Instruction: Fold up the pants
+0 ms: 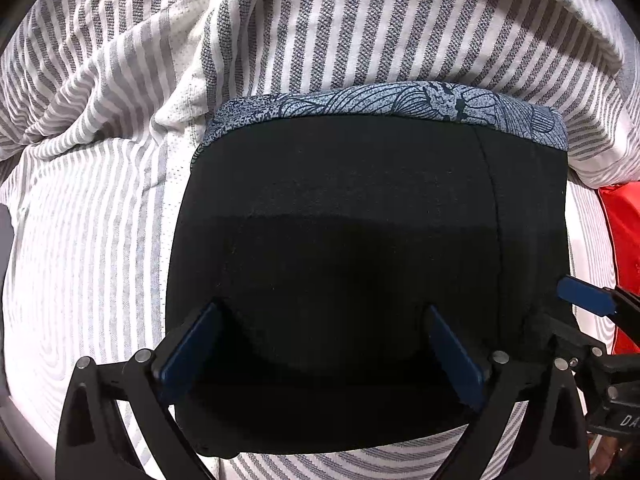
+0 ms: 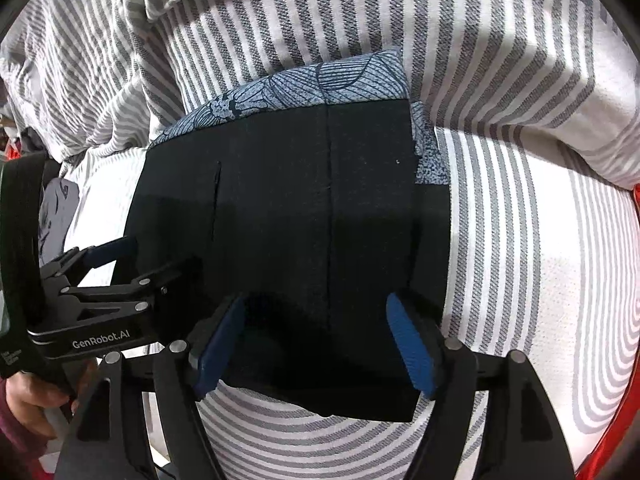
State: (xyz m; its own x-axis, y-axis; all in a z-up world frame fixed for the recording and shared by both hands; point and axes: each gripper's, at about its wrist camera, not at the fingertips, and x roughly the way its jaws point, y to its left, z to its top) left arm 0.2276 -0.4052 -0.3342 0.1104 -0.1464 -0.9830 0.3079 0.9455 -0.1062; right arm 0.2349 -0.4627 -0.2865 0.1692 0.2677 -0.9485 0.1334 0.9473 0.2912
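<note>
1. Striped bedding [image 1: 100, 240] covers the whole surface.
2. Folded black pants [image 1: 340, 220] lie on it, over a blue patterned cloth [image 1: 400, 98].
3. Left gripper [image 1: 324, 344] and right gripper [image 2: 316, 340] hover spread wide above the pants, gripping nothing.

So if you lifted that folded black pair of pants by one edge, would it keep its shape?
Probably not: the black pants are soft cloth in stacked layers, so they would likely droop and unfold. Pushed across the striped bedding, they may bunch rather than slide.

Grey-striped white bedding [image 1: 100, 240], rumpled striped blanket [image 1: 80, 80], red fabric [image 1: 624, 232]
</note>
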